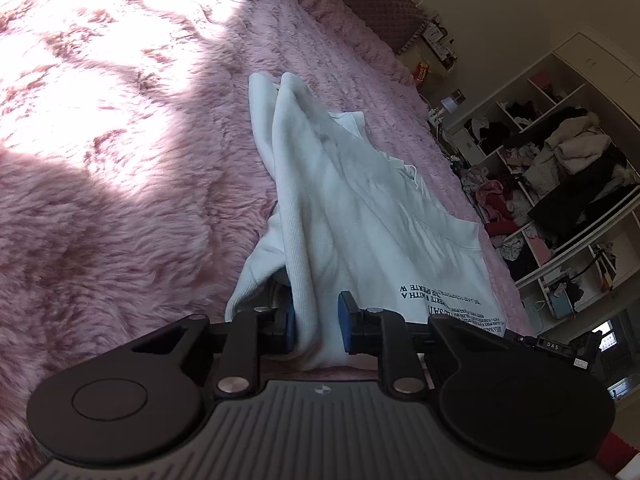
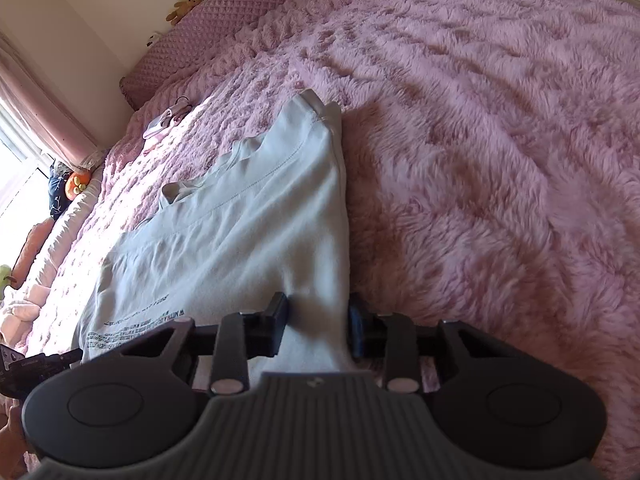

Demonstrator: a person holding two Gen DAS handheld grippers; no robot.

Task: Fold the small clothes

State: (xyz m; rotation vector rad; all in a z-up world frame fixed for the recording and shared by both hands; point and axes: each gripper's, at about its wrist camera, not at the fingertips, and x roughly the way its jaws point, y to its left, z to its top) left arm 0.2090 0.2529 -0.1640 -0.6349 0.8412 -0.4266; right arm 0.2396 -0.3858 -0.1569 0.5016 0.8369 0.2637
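A white sweatshirt point(image 1: 360, 208) with dark printed text lies stretched out on a pink fluffy bed cover point(image 1: 120, 140). My left gripper point(image 1: 316, 320) is shut on the sweatshirt's near left edge, the cloth bunched between its blue pads. The same sweatshirt point(image 2: 240, 220) shows in the right wrist view, lifted toward me. My right gripper point(image 2: 318, 324) is shut on its near right edge. The other gripper shows at the left edge of that view point(image 2: 36, 364).
The pink bed cover point(image 2: 480, 160) spreads wide to the right. A quilted headboard point(image 2: 224, 28) and a small white item point(image 2: 160, 124) lie at the bed's far end. Open shelves full of clothes point(image 1: 560, 184) stand beside the bed.
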